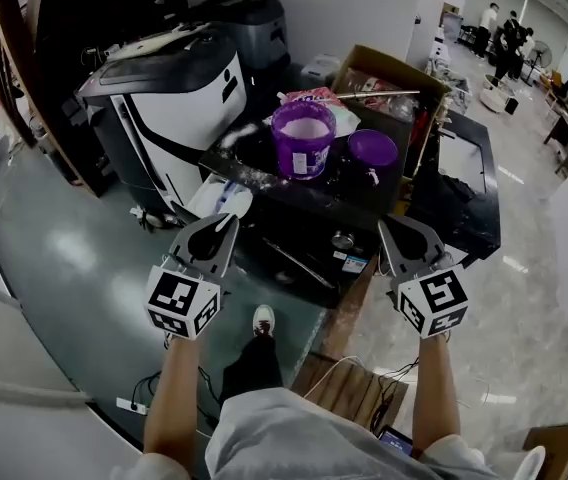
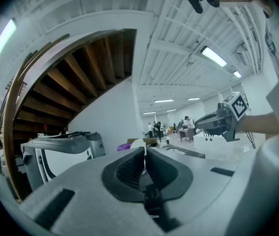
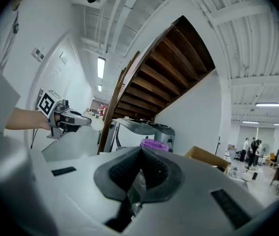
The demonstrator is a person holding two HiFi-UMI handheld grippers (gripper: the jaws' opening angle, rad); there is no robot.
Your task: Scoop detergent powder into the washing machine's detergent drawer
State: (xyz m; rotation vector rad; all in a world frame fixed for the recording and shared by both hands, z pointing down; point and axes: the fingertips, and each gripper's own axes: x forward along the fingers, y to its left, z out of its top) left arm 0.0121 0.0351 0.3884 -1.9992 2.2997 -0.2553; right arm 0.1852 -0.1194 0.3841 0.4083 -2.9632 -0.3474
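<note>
A purple tub [image 1: 302, 138] of white powder stands open on the black machine top [image 1: 294, 200], with its purple lid [image 1: 372, 149] lying to the right. A white tray-like part [image 1: 226, 200] juts out at the machine's left front. My left gripper [image 1: 228, 222] hovers shut and empty near that front left corner. The right gripper [image 1: 385, 226] is also shut and empty, held at the front right. In the left gripper view the jaws [image 2: 144, 154] are pressed together; the right gripper view shows the same [image 3: 140, 154], with the tub's rim [image 3: 154, 144] just beyond.
A white and black appliance [image 1: 174, 88] stands to the left, a grey one [image 1: 249, 23] behind it. An open cardboard box [image 1: 394, 78] holds packets behind the tub. A wooden stair underside [image 3: 164, 68] rises above. People stand far off [image 1: 509, 38]. My shoe [image 1: 263, 320] is on the floor.
</note>
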